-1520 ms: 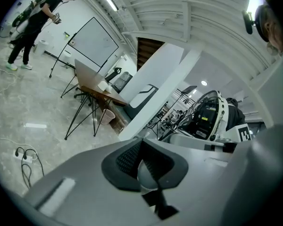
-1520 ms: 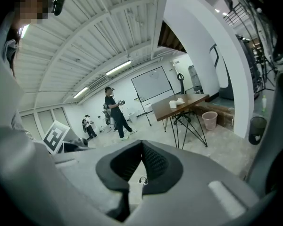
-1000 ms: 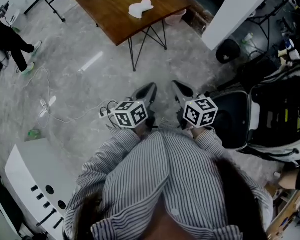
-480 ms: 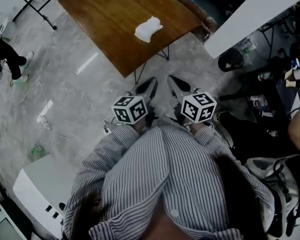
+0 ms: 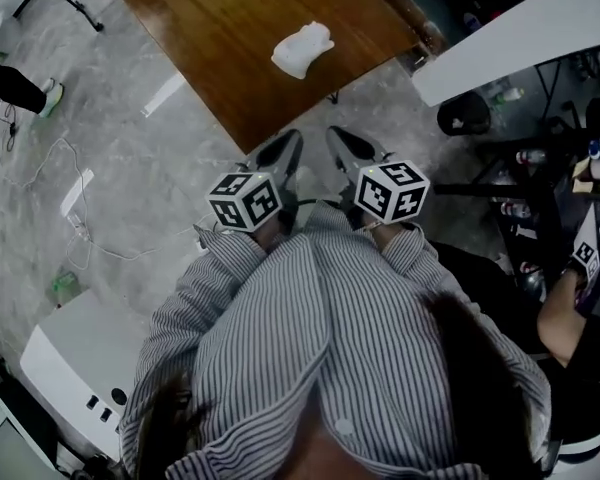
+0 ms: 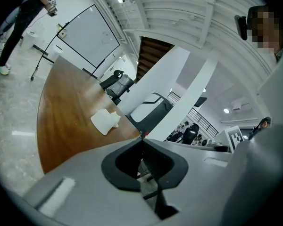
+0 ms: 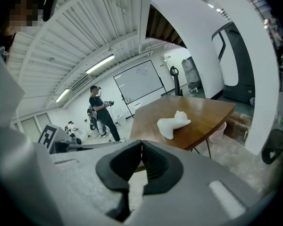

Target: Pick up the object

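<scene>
Hovering short of tabletop (image 5: 210,28) with left claw (image 5: 280,156) and right claw (image 5: 348,148), both fully shut and empty. White object (image 5: 302,50) lies on tabletop at 12 o'clock, well apart — long axis roughly 2-to-8 o'clock — neither claw clearly nearer.

A brown wooden bench (image 5: 230,38) stands on grey marbled floor (image 5: 150,168). A white power strip (image 5: 77,194) lies left of it, a slanted white panel (image 5: 520,38) right.
</scene>
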A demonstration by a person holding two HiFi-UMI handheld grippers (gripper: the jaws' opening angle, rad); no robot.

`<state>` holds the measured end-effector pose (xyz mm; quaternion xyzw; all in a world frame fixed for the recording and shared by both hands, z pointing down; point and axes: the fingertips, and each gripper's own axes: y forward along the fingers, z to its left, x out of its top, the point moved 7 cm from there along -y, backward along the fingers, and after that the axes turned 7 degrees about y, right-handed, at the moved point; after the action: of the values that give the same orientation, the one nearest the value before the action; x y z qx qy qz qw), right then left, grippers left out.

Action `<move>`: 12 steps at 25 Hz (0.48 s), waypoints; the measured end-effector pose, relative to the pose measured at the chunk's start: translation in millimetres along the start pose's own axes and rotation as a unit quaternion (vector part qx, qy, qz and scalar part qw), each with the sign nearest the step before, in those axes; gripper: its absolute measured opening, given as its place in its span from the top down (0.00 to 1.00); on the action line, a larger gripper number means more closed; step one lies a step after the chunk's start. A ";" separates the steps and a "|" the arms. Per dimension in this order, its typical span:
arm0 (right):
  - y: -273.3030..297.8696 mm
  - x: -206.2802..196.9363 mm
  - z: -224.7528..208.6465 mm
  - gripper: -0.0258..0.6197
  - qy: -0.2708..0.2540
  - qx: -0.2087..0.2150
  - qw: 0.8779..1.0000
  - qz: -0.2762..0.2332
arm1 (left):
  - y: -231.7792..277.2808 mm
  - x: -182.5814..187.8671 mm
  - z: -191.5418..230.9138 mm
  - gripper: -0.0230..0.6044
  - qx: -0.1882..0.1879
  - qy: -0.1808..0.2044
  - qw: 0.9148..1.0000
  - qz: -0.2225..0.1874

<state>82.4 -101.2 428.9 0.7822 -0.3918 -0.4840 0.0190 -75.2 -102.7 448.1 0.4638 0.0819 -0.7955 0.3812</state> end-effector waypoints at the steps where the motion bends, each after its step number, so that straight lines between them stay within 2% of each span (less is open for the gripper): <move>1: 5.8 3.4 -2.5 0.96 0.004 0.005 1.000 0.004 | 4.9 4.3 3.7 0.95 0.003 -0.001 1.000 -0.001; 8: 43.3 40.7 -31.5 0.96 0.017 0.037 0.999 0.026 | 44.4 26.0 18.1 0.95 0.020 0.016 1.000 0.001; 12: 59.8 51.5 -51.1 0.95 0.040 0.042 0.997 0.042 | 64.0 31.7 26.4 0.95 0.033 0.013 0.999 0.003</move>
<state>97.8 -193.0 442.2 0.7836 -0.4436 -0.4345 0.0221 -58.2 -176.9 451.7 0.4863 0.0590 -0.7908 0.3671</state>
